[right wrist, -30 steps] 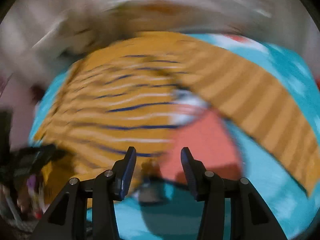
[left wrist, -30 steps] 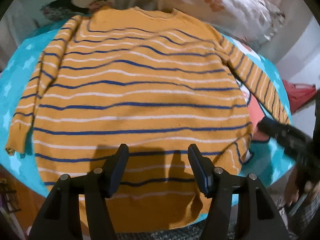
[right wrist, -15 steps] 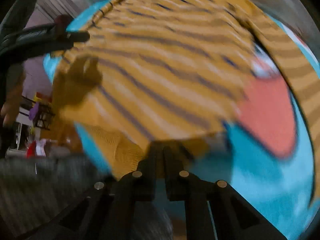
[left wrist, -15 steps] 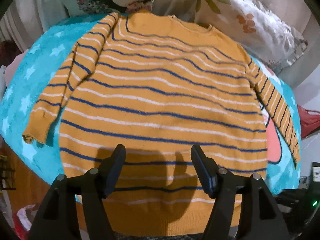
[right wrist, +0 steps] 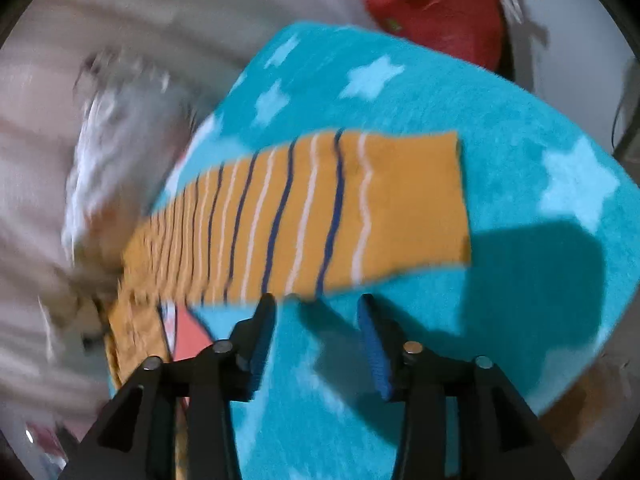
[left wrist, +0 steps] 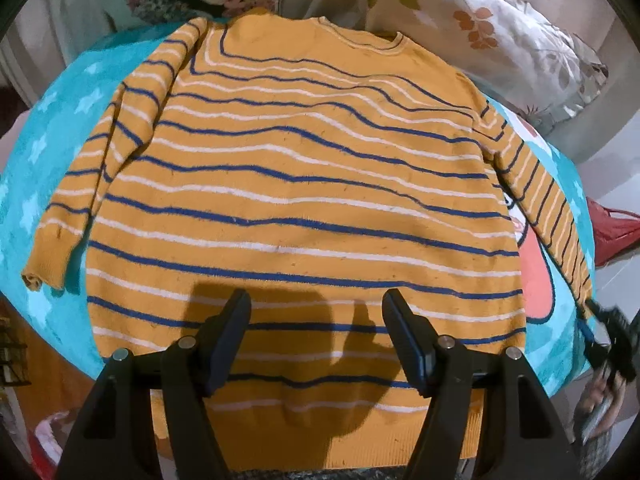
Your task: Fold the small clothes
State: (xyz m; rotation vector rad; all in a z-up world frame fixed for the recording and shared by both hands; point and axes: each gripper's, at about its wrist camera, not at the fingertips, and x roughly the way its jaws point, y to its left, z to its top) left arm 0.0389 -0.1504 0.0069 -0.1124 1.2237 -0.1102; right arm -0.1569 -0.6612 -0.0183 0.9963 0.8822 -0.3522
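Observation:
An orange sweater (left wrist: 304,184) with blue and white stripes lies flat, back up, on a teal star blanket (left wrist: 60,152). Both sleeves are spread out to the sides. My left gripper (left wrist: 316,300) hovers open above the hem, nothing between its fingers. In the right wrist view the right sleeve (right wrist: 320,208) stretches across the blanket (right wrist: 460,92), its cuff to the right. My right gripper (right wrist: 318,304) hangs just short of the sleeve's near edge; its jaws are opening with nothing between them. The left wrist view shows the right gripper (left wrist: 612,332) at that sleeve's cuff end.
Floral pillows (left wrist: 500,32) lie beyond the collar. A red bag (right wrist: 436,4) sits past the blanket's right edge. A person's hand (left wrist: 600,400) holds the right gripper at the lower right. The blanket's edge drops off near the hem.
The right gripper, shut near the hem's corner half a second ago, has swung over to the right sleeve and opened. The left gripper has barely moved.

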